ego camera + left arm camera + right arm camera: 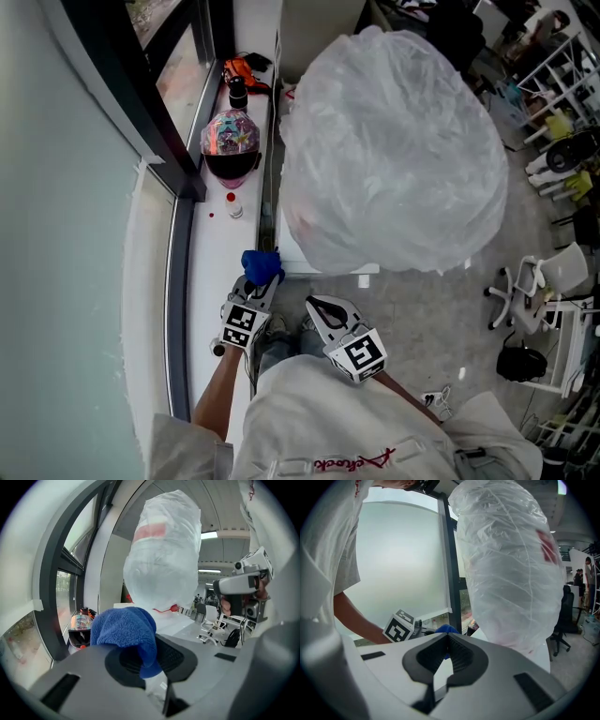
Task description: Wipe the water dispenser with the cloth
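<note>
The water dispenser (330, 258) is white, and the big bottle on top is wrapped in clear plastic (389, 150). My left gripper (260, 287) is shut on a blue cloth (261, 264), held just left of the dispenser's near corner. In the left gripper view the cloth (126, 632) bulges between the jaws with the wrapped bottle (161, 559) beyond. My right gripper (321, 310) is shut with nothing in it, just below the dispenser's front edge. The right gripper view shows the wrapped bottle (511, 569) close ahead and the cloth (446, 629) past the jaw tips.
A white window sill (211, 272) runs along the left, carrying a colourful helmet (231, 142), a dark bottle (237, 92) and a small jar (234, 208). A dark window frame (150, 103) stands left of it. White office chairs (530, 286) sit on the floor at right.
</note>
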`<state>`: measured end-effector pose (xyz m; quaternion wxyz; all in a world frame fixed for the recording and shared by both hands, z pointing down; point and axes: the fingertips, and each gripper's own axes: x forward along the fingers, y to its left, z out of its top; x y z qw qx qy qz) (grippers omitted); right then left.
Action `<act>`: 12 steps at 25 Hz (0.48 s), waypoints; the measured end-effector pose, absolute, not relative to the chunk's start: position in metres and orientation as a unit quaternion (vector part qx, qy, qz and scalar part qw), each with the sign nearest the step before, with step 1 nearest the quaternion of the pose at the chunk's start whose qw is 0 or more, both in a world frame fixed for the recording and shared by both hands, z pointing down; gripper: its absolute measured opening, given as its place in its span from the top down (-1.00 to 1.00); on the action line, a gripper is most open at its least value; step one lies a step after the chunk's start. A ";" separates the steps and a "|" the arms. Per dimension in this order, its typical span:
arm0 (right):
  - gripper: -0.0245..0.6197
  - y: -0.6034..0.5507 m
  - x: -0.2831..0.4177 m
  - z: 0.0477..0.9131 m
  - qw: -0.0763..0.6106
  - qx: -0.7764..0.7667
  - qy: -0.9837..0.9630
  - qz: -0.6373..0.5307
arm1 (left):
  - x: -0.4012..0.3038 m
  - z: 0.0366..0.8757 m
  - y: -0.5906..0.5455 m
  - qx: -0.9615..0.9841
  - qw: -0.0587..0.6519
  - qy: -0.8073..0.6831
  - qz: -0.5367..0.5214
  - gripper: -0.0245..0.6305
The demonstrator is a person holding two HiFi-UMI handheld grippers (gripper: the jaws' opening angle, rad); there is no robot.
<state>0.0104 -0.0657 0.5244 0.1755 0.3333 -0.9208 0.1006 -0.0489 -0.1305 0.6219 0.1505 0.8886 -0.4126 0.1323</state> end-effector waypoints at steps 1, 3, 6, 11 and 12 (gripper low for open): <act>0.88 -0.066 0.010 0.524 0.176 0.333 -0.921 0.100 | -0.051 0.621 -0.133 0.888 0.151 -0.414 0.129 0.75; 0.88 -0.066 0.009 0.524 0.177 0.333 -0.921 0.100 | -0.058 0.619 -0.144 0.888 0.150 -0.416 0.125 0.75; 0.88 -0.066 0.010 0.525 0.179 0.335 -0.919 0.101 | -0.071 0.619 -0.175 0.886 0.142 -0.422 0.128 0.75; 0.88 -0.069 0.012 0.525 0.182 0.342 -0.916 0.104 | -0.081 0.612 -0.241 0.882 0.127 -0.434 0.135 0.75; 0.88 -0.070 0.012 0.525 0.182 0.343 -0.915 0.105 | -0.081 0.611 -0.253 0.881 0.125 -0.435 0.135 0.75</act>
